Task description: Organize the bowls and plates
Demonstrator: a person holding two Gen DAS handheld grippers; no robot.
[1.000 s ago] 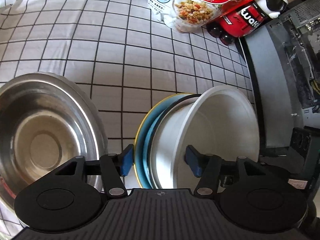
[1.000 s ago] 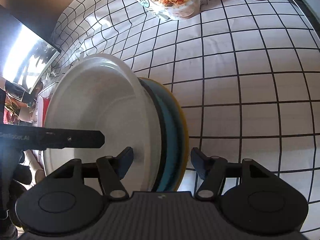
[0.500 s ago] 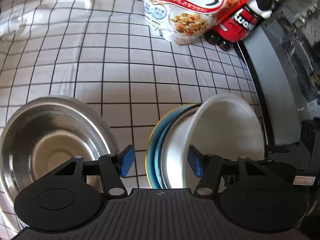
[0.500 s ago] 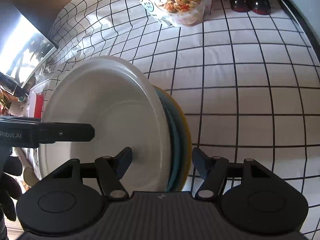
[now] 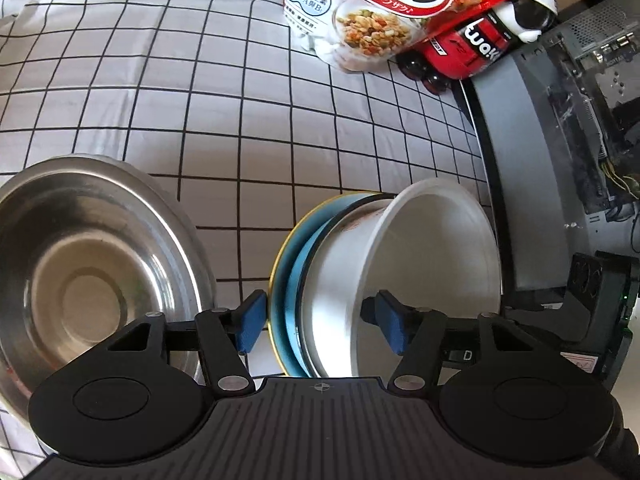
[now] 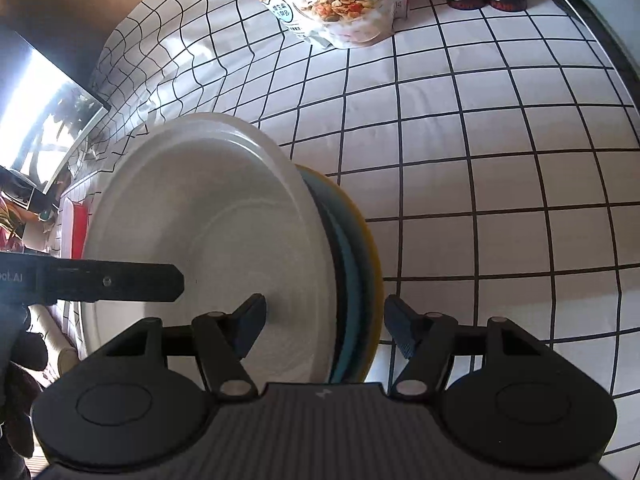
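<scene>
The left gripper [image 5: 318, 322] has its jaws wide, and they have just been opening. The stack sits between them: a white bowl [image 5: 420, 264] on a blue plate [image 5: 294, 280] with a yellow rim. The blue pads [image 5: 250, 326] look just off the rims, so I think they are not squeezing.

The right gripper [image 6: 324, 324] has its jaws about half wide around the same stack, low in the middle of its frame. I cannot tell if its pads touch.

To the left sits a steel bowl [image 5: 92, 276] on the checked desk [image 5: 240, 120]. A cereal bag [image 5: 360, 8] lies at the top.

I think the stack is being let go. Open slowly and pull back straight, so the rims are not bumped.

Against the earlier frame, the stack and steel bowl look a bit lower in the left view, and more of the bag shows.
</scene>
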